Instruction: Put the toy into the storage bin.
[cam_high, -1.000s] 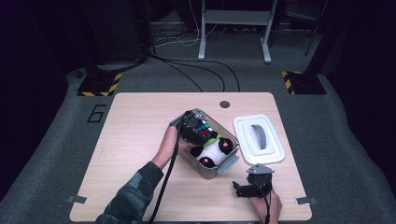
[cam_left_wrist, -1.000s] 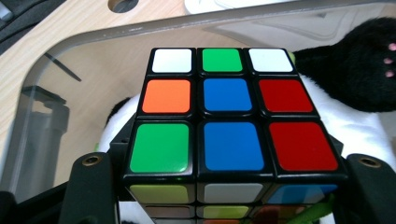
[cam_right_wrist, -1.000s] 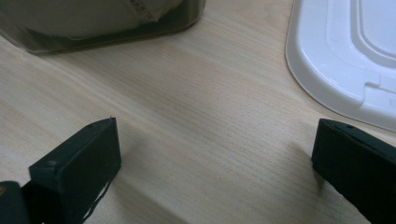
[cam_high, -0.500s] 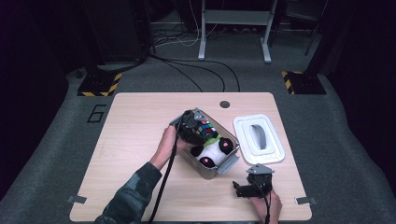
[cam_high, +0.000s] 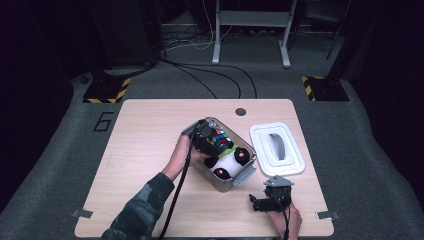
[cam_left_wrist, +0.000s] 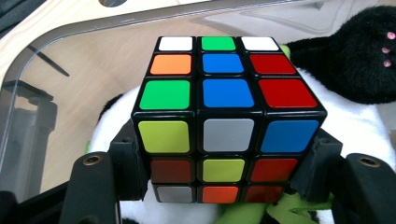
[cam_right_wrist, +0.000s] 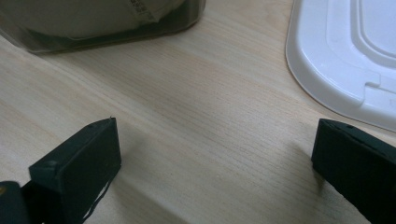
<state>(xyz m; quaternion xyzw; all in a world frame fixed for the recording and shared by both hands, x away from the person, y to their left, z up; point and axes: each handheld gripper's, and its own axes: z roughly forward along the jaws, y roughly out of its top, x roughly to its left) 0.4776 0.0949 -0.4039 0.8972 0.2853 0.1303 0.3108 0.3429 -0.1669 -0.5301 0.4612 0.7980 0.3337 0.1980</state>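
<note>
A scrambled Rubik's cube (cam_left_wrist: 224, 121) sits between the jaws of my left gripper (cam_left_wrist: 219, 172), whose pads press on its two lower sides. In the high view the left gripper (cam_high: 209, 139) holds the cube (cam_high: 220, 138) inside the far end of a clear plastic box (cam_high: 243, 175), just above a black-and-white panda plush (cam_high: 227, 165). The plush (cam_left_wrist: 355, 130) lies under and behind the cube. My right gripper (cam_high: 257, 204) rests near the table's front right, jaws wide apart. In its own view the right gripper (cam_right_wrist: 215, 163) has only bare wood between its jaws.
A white lid (cam_high: 277, 147) lies flat to the right of the box; its edge (cam_right_wrist: 345, 56) is close ahead of the right gripper. The box corner (cam_right_wrist: 93, 28) is ahead on the other side. A round hole (cam_high: 241, 111) marks the table's far edge.
</note>
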